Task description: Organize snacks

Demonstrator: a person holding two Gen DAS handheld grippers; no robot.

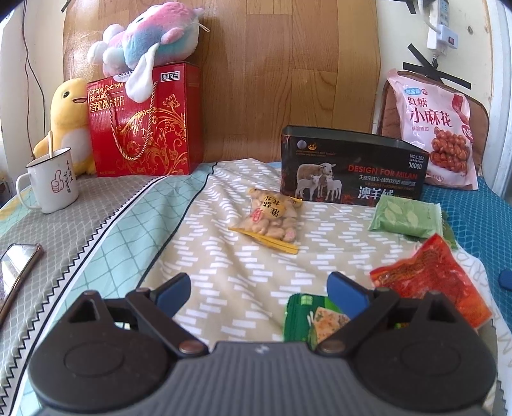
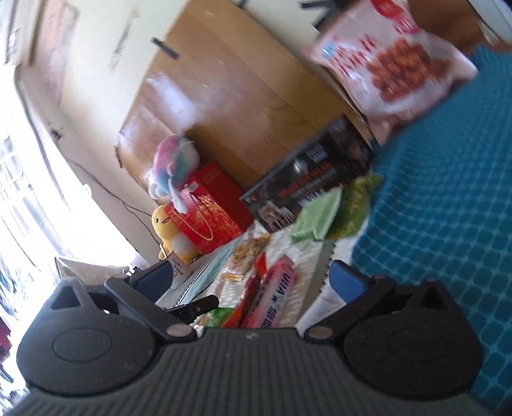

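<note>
Well — two plush toys, one mug, one black tin.

A white enamel mug with a thumbs-up print stands at the far left on the bedspread, a stick leaning inside it. Just behind it sits a yellow plush duck. A pink-and-blue plush toy lies higher up, right of the duck, before the wooden headboard. A phone lies at the near left edge. A white power strip hangs on the far right wall.
</note>
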